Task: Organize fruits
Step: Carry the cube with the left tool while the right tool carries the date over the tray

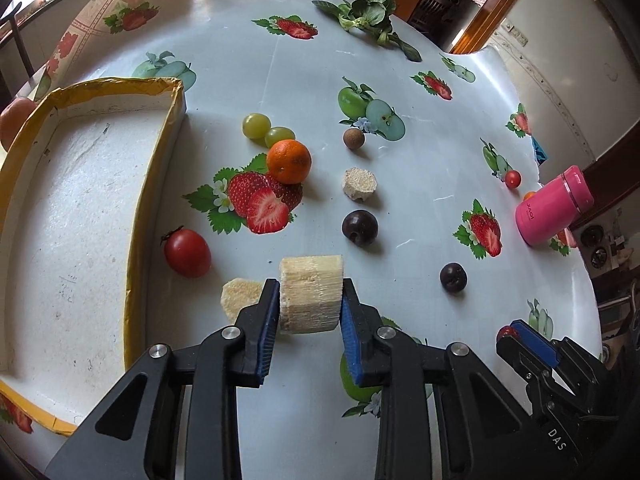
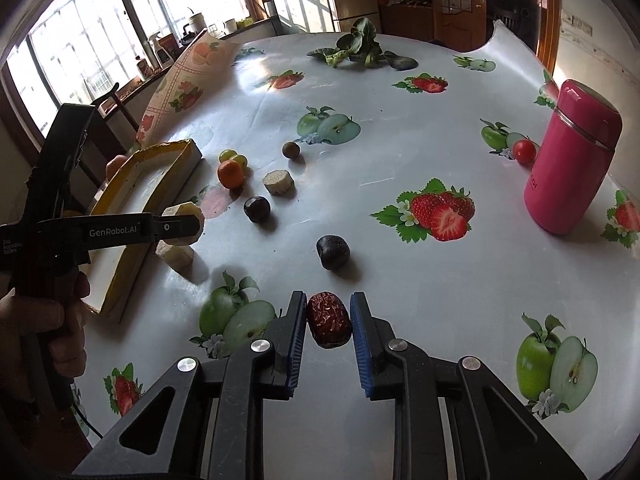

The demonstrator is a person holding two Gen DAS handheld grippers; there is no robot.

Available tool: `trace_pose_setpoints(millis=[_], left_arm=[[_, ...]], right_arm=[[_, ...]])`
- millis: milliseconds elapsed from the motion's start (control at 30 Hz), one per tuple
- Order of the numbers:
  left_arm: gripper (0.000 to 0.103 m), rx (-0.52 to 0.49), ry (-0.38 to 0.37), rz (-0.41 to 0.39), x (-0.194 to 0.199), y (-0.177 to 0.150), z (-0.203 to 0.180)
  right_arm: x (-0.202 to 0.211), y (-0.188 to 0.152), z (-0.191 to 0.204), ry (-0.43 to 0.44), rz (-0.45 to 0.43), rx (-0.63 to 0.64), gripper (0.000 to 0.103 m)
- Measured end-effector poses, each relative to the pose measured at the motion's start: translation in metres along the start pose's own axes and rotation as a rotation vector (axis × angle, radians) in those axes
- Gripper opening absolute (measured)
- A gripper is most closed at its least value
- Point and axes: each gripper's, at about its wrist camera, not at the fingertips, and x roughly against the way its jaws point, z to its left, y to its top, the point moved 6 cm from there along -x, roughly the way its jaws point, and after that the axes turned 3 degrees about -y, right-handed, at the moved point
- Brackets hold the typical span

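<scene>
A: Start at the left. Where does the box sit?

B: The shallow white foam tray with the yellow taped rim (image 1: 160,152) lies at the left edge of the surface (image 1: 420,60), open side up. The left gripper (image 1: 310,300) is just to its right, jaws pinching a pale fibrous cylinder, a cut chunk of sugarcane by the look of it (image 1: 311,292). Its flat cut ends face up and down, so the short axis runs roughly vertical and the pads press on the curved wall.

A: Clear of the surface?

B: It appears lifted, judging from the right wrist view, where it hangs above a second pale cut piece (image 2: 175,255) lying beside the tray wall.

A: So the move turns on what?

B: The tray is left of the held chunk, near, so I would judge a short carry leftward over the rim.

A: And the right?

B: The right gripper (image 2: 329,322), jaws clamped on 1 wrinkled dark-red dried jujube (image 2: 329,320), long axis pointing away from the camera, along the fingers. It is farther from the tray; the left hand is nearer.

A: Still loose?

B: 1 red cherry tomato (image 1: 187,253) closest to the tray, an orange mandarin (image 1: 289,161), 2 green grapes (image 1: 256,126).
</scene>
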Motion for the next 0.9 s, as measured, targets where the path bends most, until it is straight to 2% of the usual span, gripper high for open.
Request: trace_pose_setpoints(millis=[567,900], left_arm=[[0.026,-0.005,0.056,-0.075,0.053,-0.018,0.035],[0.026,0.055,0.094,-0.092,0.070,-0.026,0.082]], right_arm=[[0.008,0.001,0.069,0.070,-0.008,0.097,0.022],[0.004,0.006,0.120,0.133,-0.003,0.167,0.022]])
